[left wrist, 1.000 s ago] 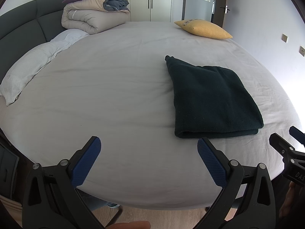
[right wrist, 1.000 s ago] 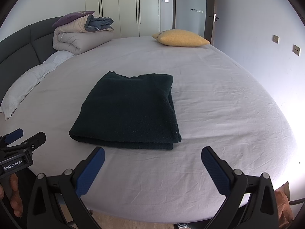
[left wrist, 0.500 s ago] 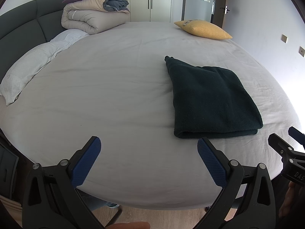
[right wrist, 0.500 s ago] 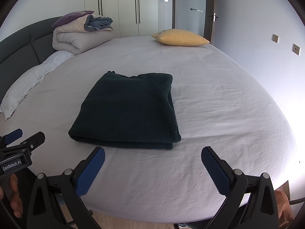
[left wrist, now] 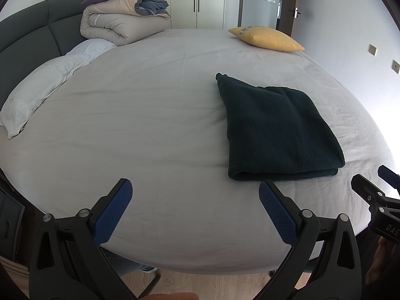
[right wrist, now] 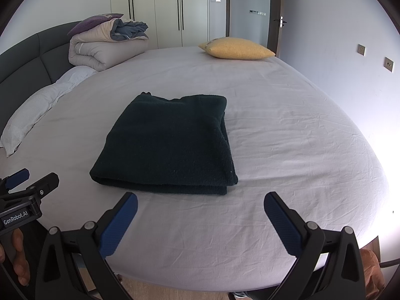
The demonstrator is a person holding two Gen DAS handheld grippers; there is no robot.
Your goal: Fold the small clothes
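A dark green knitted garment [left wrist: 277, 127] [right wrist: 170, 145] lies folded into a neat rectangle on the grey sheet of the bed [left wrist: 150, 115] [right wrist: 287, 130]. My left gripper [left wrist: 195, 200] stands open over the bed's near edge, to the left of the garment and a little short of it. My right gripper [right wrist: 200, 207] is open too, just short of the garment's near folded edge. Nothing is between either pair of blue pads. Each gripper shows at the side of the other's view.
A rolled duvet with a purple cushion [left wrist: 125, 22] and a white pillow [left wrist: 45, 87] lie by the dark headboard at the left. A yellow cushion [right wrist: 237, 48] rests at the far side. Wardrobes and a door stand behind; wooden floor shows below the bed's edge.
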